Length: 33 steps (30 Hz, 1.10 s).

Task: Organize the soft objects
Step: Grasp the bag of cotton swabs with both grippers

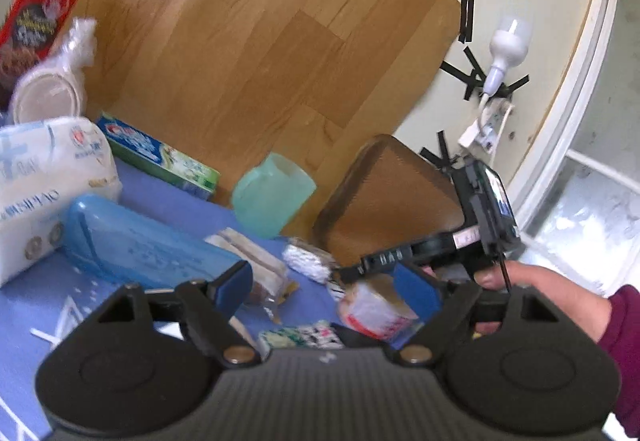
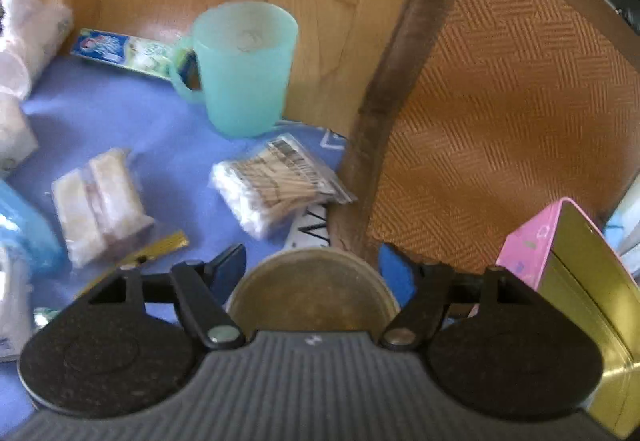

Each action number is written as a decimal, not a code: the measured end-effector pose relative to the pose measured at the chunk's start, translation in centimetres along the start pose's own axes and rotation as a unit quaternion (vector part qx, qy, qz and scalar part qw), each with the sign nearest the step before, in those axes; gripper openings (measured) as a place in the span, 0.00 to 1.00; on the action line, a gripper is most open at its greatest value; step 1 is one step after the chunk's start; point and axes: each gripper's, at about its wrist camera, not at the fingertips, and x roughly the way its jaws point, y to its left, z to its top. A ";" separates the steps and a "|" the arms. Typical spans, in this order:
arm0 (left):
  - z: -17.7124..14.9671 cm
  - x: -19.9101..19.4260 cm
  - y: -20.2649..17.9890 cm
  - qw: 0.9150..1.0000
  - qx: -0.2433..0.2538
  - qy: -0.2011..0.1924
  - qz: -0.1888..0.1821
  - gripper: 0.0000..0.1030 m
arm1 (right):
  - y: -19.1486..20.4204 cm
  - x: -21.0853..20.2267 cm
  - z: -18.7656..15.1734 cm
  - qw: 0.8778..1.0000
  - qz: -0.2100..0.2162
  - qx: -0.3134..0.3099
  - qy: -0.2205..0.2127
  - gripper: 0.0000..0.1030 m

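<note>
Right gripper gaped around a can | left gripper open, empty | swabs, tissues apparently unsorted.

The red box was cut off at the far left edge, print too blurry to read. The round tin was half hidden behind the right gripper, and the pink box ran off the right edge.

blue tablecloth, green mug, cotton swabs, toothpaste box, wrapped pads
</note>
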 end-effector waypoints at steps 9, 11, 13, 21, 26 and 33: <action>0.0 0.0 1.2 0.999 -0.026 0.002 0.018 0.84 | 1.0 7.3 5.6 0.992 0.023 0.105 0.072 0.85; 0.1 0.1 1.2 0.999 -0.023 0.003 0.023 0.84 | 1.3 8.9 5.7 0.989 0.019 0.112 0.093 0.82; 0.0 0.2 1.0 1.000 -0.016 0.004 0.026 0.84 | 1.5 9.2 5.4 0.989 0.026 0.113 0.090 0.65; 0.2 -0.1 1.2 0.999 -0.006 -0.020 0.045 0.84 | 3.7 1.9 2.4 0.998 0.031 0.051 -0.020 0.54; 0.5 -0.6 2.1 0.998 -0.031 -0.039 0.045 0.82 | 5.5 -6.0 -3.1 0.993 0.077 -0.010 -0.085 0.54; -1.2 -0.3 -1.3 0.999 0.026 0.035 0.005 0.66 | 8.7 -9.8 -15.1 0.989 0.124 -0.030 -0.074 0.56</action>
